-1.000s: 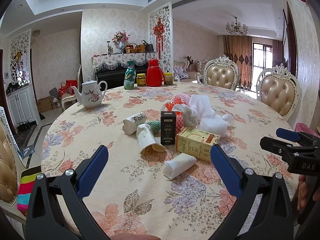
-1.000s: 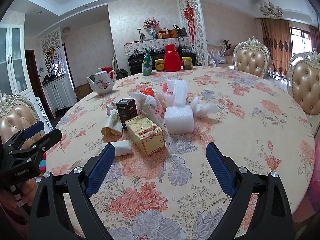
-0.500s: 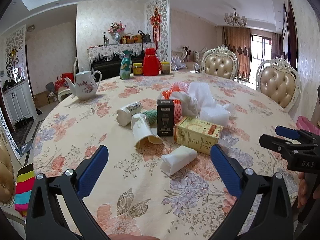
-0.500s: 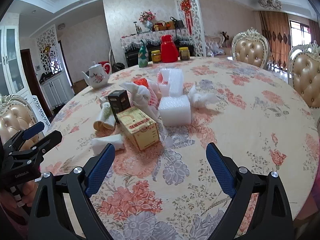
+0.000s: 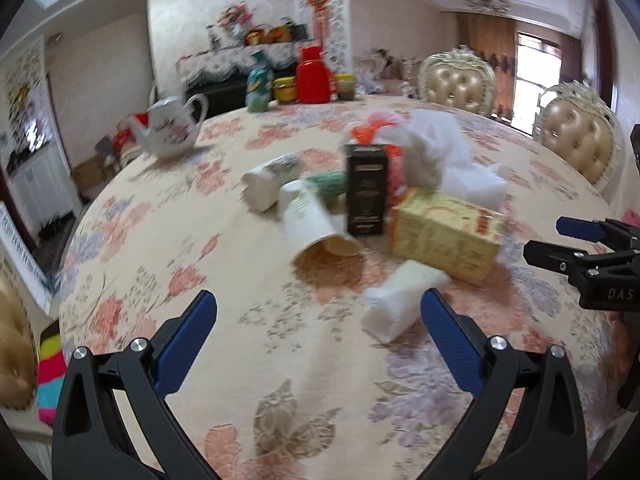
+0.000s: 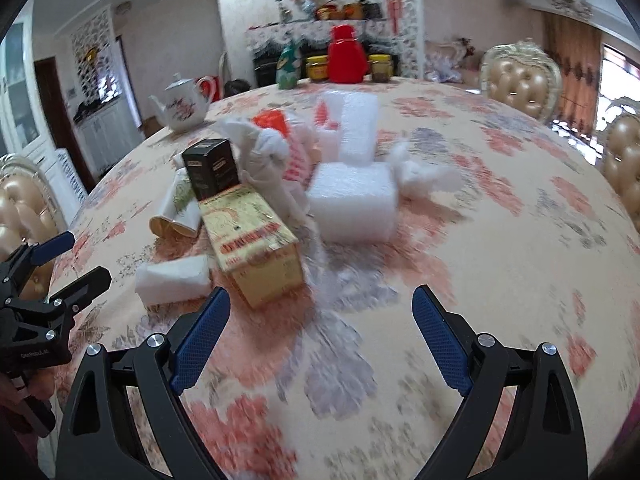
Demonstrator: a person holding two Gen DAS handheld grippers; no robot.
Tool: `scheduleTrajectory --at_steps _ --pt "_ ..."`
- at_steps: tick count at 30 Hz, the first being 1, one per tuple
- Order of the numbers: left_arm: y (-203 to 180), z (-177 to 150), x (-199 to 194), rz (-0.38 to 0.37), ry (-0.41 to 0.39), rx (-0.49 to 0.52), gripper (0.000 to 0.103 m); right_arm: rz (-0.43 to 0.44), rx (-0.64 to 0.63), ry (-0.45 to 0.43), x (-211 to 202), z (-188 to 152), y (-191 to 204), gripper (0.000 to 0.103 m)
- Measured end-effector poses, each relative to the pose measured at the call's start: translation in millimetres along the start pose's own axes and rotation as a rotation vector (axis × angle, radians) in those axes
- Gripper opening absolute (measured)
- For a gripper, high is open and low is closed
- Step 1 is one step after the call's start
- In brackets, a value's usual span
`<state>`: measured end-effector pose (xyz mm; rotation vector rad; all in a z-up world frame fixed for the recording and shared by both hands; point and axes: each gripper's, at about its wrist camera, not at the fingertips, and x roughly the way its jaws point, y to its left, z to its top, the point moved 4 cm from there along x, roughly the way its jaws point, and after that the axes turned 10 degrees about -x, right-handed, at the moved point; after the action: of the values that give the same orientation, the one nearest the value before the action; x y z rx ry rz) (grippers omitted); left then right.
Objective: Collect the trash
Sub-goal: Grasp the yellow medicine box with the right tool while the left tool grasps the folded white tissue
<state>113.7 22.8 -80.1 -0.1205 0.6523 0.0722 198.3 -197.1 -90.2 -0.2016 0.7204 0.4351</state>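
Note:
A heap of trash lies mid-table: a yellow carton [image 5: 446, 238] [image 6: 254, 246], a black box [image 5: 366, 188] [image 6: 210, 168] standing upright, two tipped paper cups [image 5: 316, 222] [image 6: 178, 210], a white folded wad [image 5: 400, 306] [image 6: 174, 280], white foam blocks [image 6: 352, 208], crumpled white plastic [image 5: 436, 156] and orange netting [image 5: 370, 128]. My left gripper [image 5: 318, 336] is open, low over the tablecloth, just short of the wad and cup. My right gripper [image 6: 320, 334] is open too, close in front of the carton and foam. Neither holds anything.
The round table [image 5: 200, 280] wears a floral cloth. At its far side stand a white teapot [image 5: 170, 128], a red jug [image 5: 314, 76] [image 6: 346, 56], a green bottle [image 5: 258, 88] and jars. Padded chairs [image 5: 576, 140] ring the right side.
Both grippers have moved forward and lower toward the heap; the trash looks bigger and nearer, and the frames are blurred by motion. Both stay open.

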Motion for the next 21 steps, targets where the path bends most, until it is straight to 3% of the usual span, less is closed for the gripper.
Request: scheduleTrajectory --at_steps 3,11,12,14,16,21 --pt "7 -1 2 -0.019 0.017 -0.017 0.098 0.041 -0.035 0.023 19 11 9 0.087" --pt "-2 -9 20 -0.049 0.121 0.065 0.098 0.117 -0.089 0.065 50 29 25 0.087" --pt "-4 -9 23 -0.059 0.133 0.064 0.098 0.127 -0.093 0.070 53 29 24 0.085" --pt "-9 -9 29 -0.067 0.155 0.067 0.098 0.147 -0.094 0.072 55 27 21 0.063" --pt "-17 -9 35 -0.077 0.175 0.085 0.098 0.176 -0.079 0.058 52 25 18 0.060" --pt "-40 -9 47 -0.083 0.190 0.149 0.098 0.157 -0.055 0.008 29 15 1 0.059"
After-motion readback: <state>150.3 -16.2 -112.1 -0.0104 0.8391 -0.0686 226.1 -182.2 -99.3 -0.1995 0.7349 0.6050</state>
